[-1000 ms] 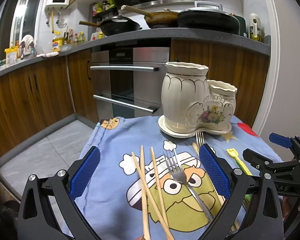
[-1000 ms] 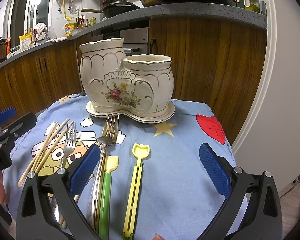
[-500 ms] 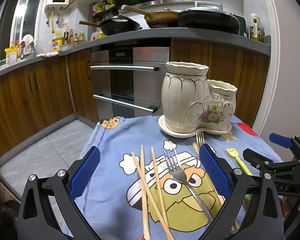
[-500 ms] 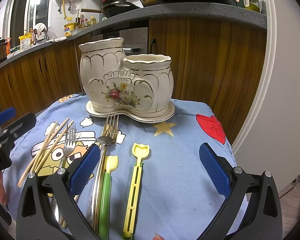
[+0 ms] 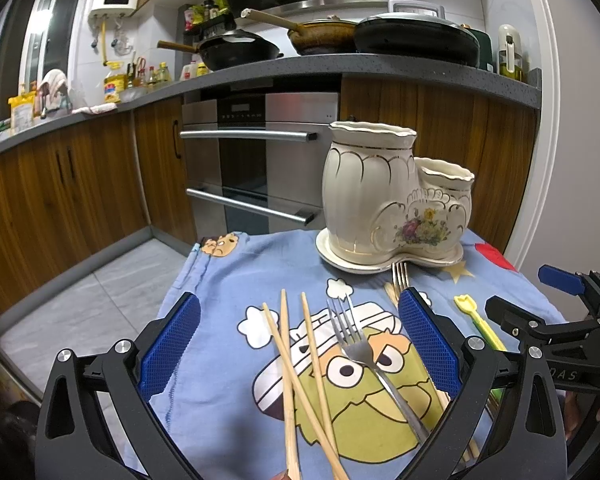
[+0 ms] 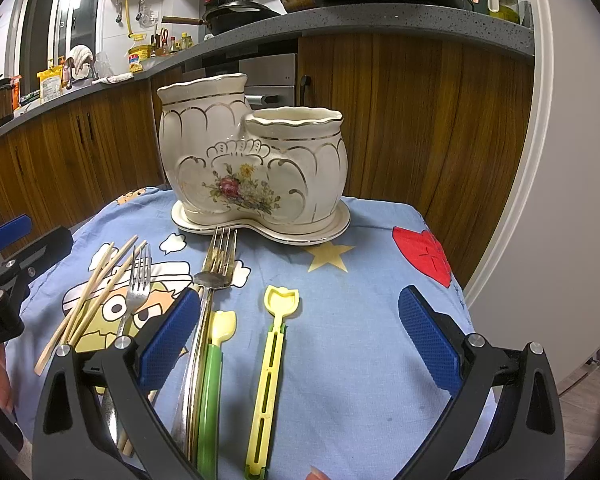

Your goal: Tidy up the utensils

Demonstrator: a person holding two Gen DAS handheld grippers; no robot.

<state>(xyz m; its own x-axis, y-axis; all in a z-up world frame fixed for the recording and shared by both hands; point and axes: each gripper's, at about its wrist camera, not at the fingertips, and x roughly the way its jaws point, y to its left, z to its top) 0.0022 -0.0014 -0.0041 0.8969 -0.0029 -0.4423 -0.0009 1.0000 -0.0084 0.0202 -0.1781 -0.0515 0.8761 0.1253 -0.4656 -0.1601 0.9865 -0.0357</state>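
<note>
- On the cartoon-print cloth: glazed ceramic two-pot holder, wooden chopsticks, steel fork, slotted yellow plastic utensil.
- Left gripper, right gripper: blue ribbed pads apart, gripping nothing.

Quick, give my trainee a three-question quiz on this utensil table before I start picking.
1. True or false: the ceramic holder already contains utensils.
2. Which lies between the left gripper fingers: A) chopsticks and a steel fork, B) the yellow plastic tool?
3. Fill in: both the left gripper and the right gripper are ____.

Key: 1 false, none visible; 2 A; 3 open.
</note>
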